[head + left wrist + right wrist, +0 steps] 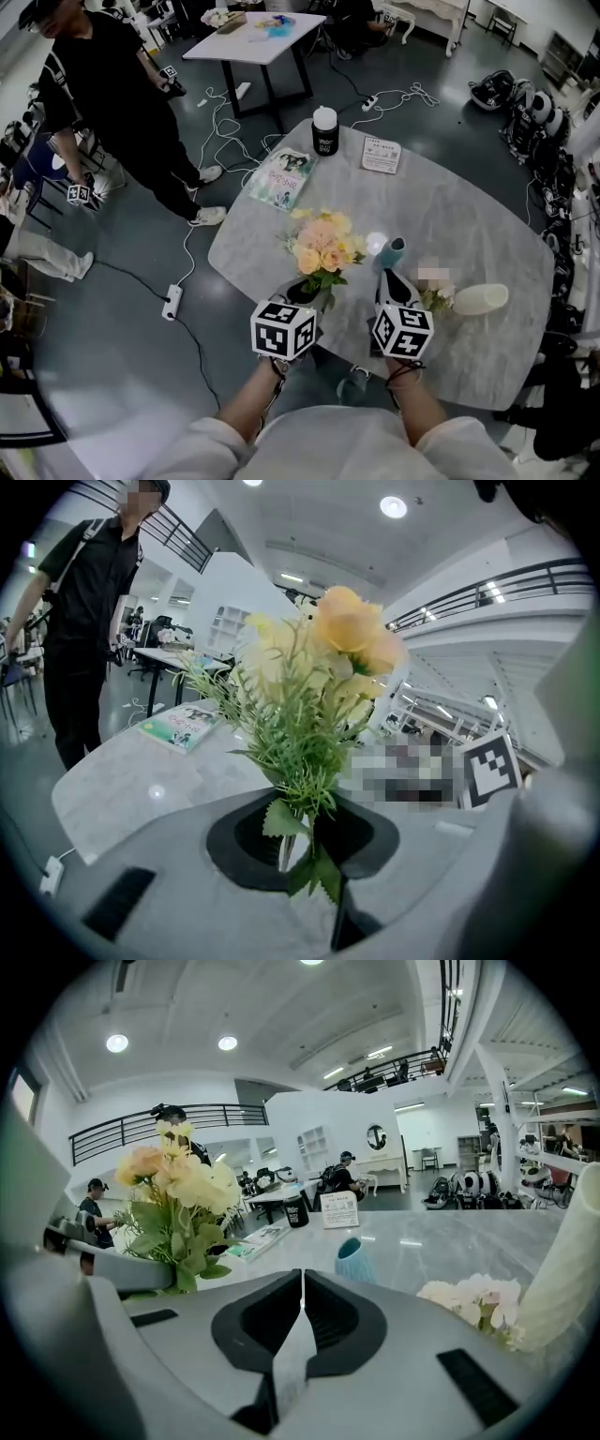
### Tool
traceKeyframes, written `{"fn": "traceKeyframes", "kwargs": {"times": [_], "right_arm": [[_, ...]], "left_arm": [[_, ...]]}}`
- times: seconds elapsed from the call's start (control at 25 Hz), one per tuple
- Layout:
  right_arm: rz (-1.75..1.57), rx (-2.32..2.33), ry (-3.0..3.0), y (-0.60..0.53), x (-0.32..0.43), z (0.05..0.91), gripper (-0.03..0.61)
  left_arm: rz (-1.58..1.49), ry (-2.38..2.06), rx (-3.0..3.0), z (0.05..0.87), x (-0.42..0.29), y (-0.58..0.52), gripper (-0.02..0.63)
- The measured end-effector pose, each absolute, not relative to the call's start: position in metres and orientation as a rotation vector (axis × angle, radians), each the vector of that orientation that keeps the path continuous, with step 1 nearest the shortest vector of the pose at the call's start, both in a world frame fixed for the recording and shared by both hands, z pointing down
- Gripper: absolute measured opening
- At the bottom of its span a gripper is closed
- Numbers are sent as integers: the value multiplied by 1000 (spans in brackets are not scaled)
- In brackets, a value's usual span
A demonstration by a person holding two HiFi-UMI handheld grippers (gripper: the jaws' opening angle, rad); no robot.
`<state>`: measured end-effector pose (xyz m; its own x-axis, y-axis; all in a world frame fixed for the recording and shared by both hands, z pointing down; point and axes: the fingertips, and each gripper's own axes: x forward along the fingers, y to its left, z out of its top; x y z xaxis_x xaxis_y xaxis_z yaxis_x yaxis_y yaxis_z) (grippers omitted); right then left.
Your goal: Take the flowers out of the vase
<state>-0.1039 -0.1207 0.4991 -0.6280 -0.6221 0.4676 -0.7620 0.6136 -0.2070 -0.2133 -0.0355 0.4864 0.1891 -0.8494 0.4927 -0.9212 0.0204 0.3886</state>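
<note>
Left gripper (306, 847) clamped on peach-yellow artificial bouquet (323, 672) stems. Right gripper (301, 1286) closed, empty. Small teal vase (354, 1260) centre, beyond it. White flowers (473, 1299) lower right, cut off.

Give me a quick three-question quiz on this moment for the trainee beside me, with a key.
1. Fill in: the blue vase standing on the table holds ___ flowers.
2. True or false: the right tool is shut with nothing between its jaws.
3. What is the left tool clamped on?
A) the blue vase
B) the stems of the yellow-and-peach bouquet
C) nothing

Key: 1 no; 2 true; 3 B.
</note>
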Motion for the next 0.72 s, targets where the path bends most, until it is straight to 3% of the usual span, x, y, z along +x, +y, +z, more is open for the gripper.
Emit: {"fn": "traceKeyframes", "kwargs": {"times": [0.72], "right_arm": [[673, 1196, -2387, -123, -102, 540, 11]], "left_arm": [[252, -1515, 1779, 538, -220, -67, 84]]}}
